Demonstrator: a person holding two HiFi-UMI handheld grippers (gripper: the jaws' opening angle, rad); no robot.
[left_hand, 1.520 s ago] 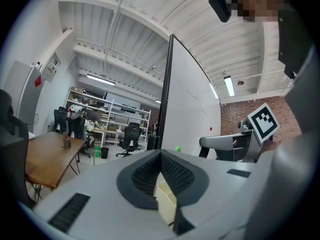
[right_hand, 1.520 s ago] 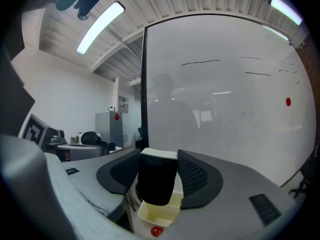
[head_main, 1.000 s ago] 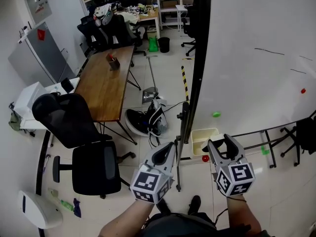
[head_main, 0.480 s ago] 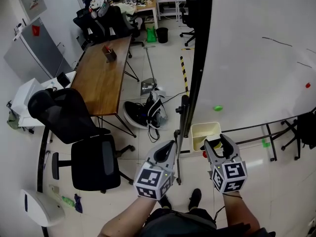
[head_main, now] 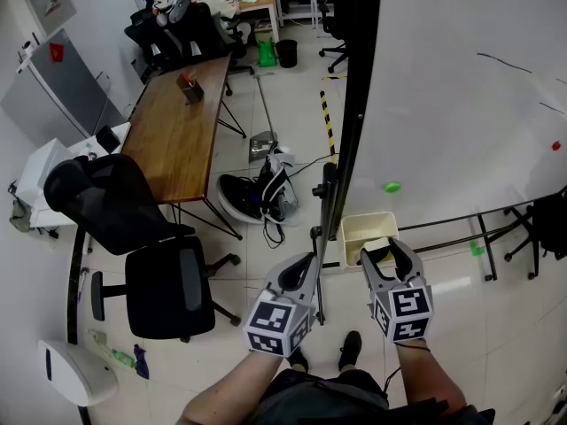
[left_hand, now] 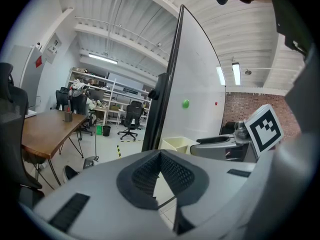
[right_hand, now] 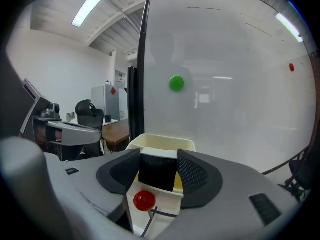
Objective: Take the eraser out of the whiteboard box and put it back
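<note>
Lowered since a second ago, the right tongs [head_main: 382, 251] are brought up to the box [head_main: 365, 227] with the eraser [right_hand: 158, 171] clamped between wide-set jaws, right by the near rim (put-back step, probably). Left tongs [left_hand: 160, 153], lowered too, are pinched closed, nothing held.

Tiled floor [head_main: 292, 104], wooden table [head_main: 173, 140] with pot [head_main: 188, 88], cream whiteboard box [head_main: 354, 228]

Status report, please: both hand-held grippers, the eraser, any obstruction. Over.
Left hand-held gripper shut, empty. Right hand-held gripper shut on black block eraser with white top, at cream plastic whiteboard box. Nothing seen in the way.
</note>
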